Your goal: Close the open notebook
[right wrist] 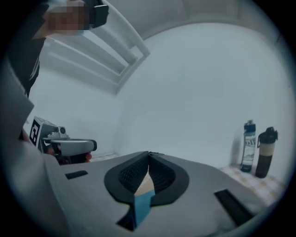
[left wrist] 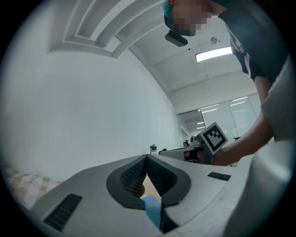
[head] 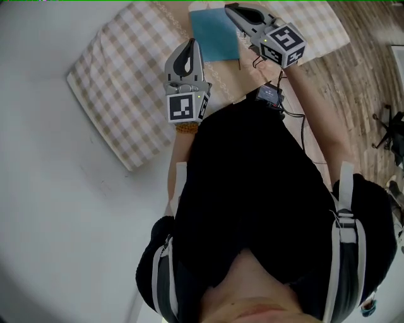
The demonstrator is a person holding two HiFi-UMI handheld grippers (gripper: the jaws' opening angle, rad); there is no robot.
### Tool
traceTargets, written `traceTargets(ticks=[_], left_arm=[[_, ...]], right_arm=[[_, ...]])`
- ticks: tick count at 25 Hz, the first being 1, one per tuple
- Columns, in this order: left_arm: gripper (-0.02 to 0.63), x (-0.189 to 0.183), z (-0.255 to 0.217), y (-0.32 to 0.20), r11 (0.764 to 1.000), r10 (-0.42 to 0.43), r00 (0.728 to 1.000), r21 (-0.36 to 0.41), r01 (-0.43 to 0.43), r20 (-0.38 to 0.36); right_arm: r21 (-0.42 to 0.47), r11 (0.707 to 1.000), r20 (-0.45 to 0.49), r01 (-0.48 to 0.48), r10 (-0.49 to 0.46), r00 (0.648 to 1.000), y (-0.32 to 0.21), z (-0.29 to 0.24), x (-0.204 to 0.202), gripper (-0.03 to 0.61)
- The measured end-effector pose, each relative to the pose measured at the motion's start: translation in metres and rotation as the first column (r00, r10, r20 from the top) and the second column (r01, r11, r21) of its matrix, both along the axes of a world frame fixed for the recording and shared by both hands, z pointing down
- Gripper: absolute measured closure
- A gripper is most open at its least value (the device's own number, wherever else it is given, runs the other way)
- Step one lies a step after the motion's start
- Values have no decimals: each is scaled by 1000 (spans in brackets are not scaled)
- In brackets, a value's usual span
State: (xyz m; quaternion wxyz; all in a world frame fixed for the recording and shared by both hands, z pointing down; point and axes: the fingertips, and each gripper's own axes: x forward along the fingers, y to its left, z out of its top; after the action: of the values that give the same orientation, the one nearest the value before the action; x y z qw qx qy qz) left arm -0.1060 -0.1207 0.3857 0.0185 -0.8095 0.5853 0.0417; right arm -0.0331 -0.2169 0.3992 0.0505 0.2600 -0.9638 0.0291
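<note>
The blue notebook point(head: 213, 33) lies closed on the desk point(head: 230, 79). The left gripper point(head: 190, 45) and the right gripper point(head: 230, 9) flank it, jaws pressed together, empty.

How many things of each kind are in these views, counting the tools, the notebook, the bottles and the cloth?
tools: 2, the left tool and the right tool
teal notebook: 1
bottles: 2, the clear bottle and the dark bottle
checked cloth: 1
total: 6
</note>
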Motion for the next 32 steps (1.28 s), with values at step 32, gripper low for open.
traceTargets(ticks=[32], left_arm=[[612, 28, 30, -25, 998, 52, 995, -32, -49, 88]], right_arm=[[178, 968, -54, -175, 188, 981, 29, 25, 42, 572]])
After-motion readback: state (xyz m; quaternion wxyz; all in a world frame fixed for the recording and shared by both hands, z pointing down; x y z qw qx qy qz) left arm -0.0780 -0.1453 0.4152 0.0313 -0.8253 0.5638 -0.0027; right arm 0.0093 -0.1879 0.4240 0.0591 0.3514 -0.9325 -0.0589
